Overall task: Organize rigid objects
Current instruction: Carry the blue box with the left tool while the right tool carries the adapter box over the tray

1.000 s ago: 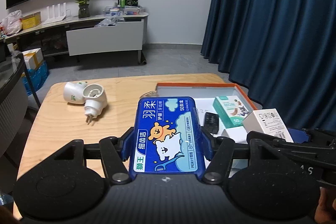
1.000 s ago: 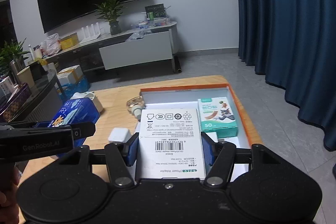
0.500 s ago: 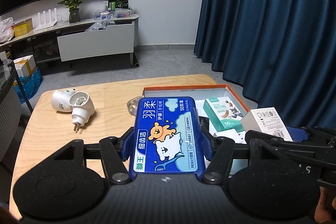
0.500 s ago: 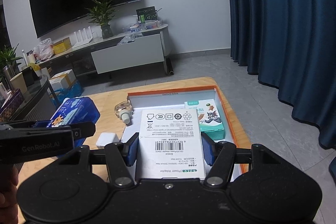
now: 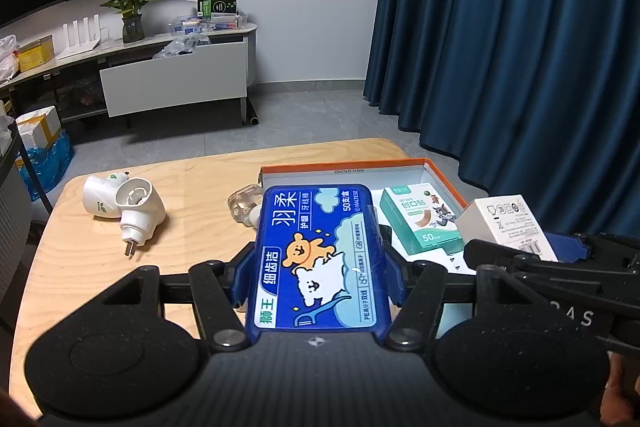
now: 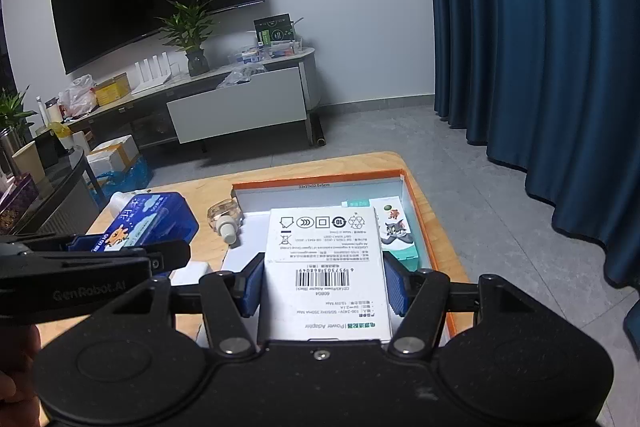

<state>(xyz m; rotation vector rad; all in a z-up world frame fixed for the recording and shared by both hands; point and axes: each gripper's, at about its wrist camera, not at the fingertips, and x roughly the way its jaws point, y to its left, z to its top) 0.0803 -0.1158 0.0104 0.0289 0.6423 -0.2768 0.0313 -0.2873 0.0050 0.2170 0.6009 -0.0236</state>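
The left gripper point(image 5: 316, 267) clamps a blue floss box point(image 5: 316, 259); the right gripper point(image 6: 324, 283) clamps a white adapter box point(image 6: 326, 267) (barcode up), both above the orange-rimmed tray's point(image 6: 316, 183) near side, 2 white plugs point(image 5: 124, 203) far left.

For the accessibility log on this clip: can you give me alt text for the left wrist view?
The left gripper is shut on a blue floss-pick case above a wooden table. Ahead to the right an orange-rimmed tray holds a teal plaster box; two white plug-in units lie to the left.
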